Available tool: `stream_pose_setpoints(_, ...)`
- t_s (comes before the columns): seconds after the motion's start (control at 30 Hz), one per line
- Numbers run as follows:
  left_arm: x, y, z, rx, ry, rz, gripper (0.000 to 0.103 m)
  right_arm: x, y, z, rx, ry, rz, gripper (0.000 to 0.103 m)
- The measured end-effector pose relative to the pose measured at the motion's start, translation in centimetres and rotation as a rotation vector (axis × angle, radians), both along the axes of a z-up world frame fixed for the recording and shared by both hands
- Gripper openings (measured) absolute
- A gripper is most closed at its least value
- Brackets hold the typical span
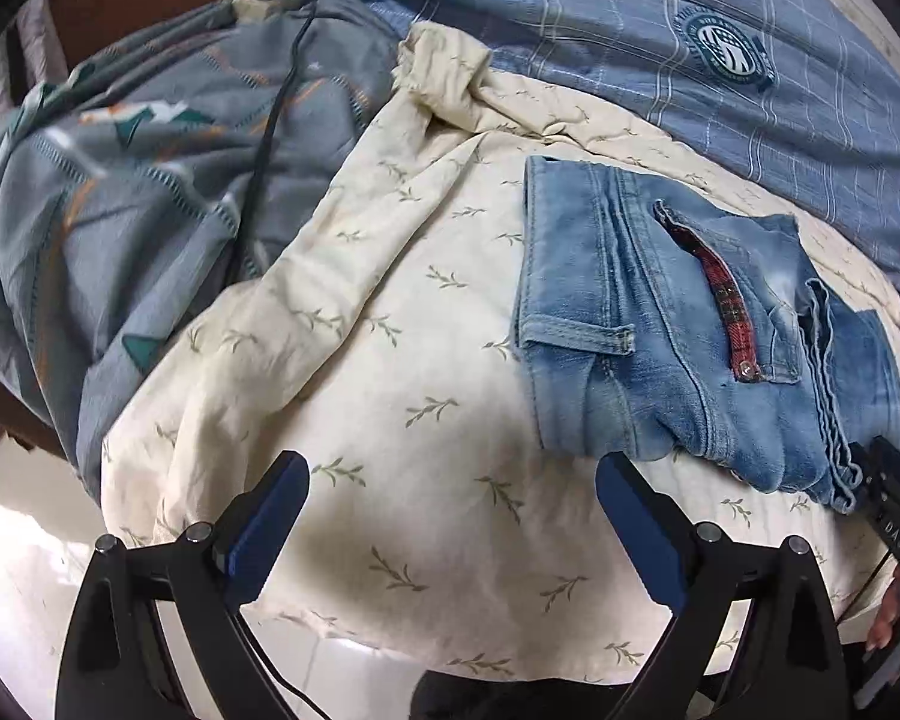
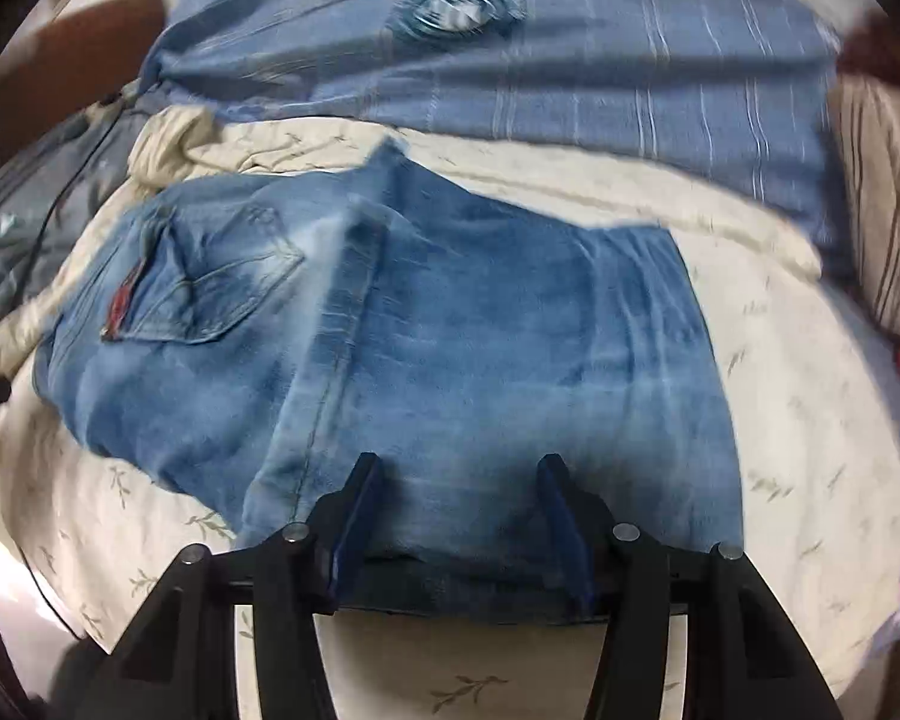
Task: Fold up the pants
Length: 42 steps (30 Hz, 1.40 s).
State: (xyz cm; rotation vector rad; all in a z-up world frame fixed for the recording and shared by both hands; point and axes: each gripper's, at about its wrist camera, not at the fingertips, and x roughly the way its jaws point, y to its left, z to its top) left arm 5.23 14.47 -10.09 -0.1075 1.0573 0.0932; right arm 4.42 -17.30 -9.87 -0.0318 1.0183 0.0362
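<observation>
Left claw (image 1: 450, 498) gapes empty above the sheet (image 1: 390, 360); right claw (image 2: 459, 498) seemingly grips the jeans (image 2: 480, 330).

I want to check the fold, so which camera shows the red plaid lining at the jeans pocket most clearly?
The left wrist view: the red plaid lining is sharp there, running along the pocket opening of the jeans. In the right wrist view it is only a small blurred red streak at the pocket edge.

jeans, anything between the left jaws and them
Nothing visible. The left gripper is open over bare cream sheet, and the jeans lie just beyond and to its right. The grey blanket and black cable sit off left.
</observation>
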Motion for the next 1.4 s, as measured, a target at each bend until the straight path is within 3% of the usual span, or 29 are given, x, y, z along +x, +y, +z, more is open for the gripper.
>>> stream_pose_setpoints(0.1,-0.1,-0.4,0.3,-0.019,-0.006,-0.018,0.097,0.0,-0.4,1.1,0.092,-0.031,-0.01,0.057)
stream_pose_setpoints(0.2,0.2,-1.1,0.2,-0.099,0.003,-0.049,0.097,-0.2,-0.2,2.8,0.188,-0.101,-0.008,0.057)
stream_pose_setpoints(0.37,1.0,-2.0,-0.7,-0.183,0.035,-0.053,0.097,-0.1,1.5,3.8,0.201,-0.139,0.021,0.06)
stream_pose_setpoints(0.57,2.2,-2.9,-0.5,-0.087,-0.005,-0.032,0.097,0.1,2.9,3.2,0.15,-0.112,0.053,0.06)
stream_pose_setpoints(0.67,2.5,-3.7,0.1,0.002,-0.05,-0.035,0.097,0.4,2.5,3.4,0.171,-0.118,0.042,0.06)
stream_pose_setpoints(0.83,2.9,-5.3,0.5,0.086,-0.087,-0.076,0.097,1.1,1.1,3.3,0.233,-0.099,-0.012,0.06)
stream_pose_setpoints(1.07,2.5,-6.5,1.7,0.152,-0.147,-0.099,0.097,1.4,-0.2,3.8,0.302,-0.106,-0.06,0.06)
stream_pose_setpoints(1.4,2.3,-6.9,2.9,0.166,-0.183,-0.099,0.097,1.5,0.2,3.9,0.301,-0.113,-0.05,0.06)
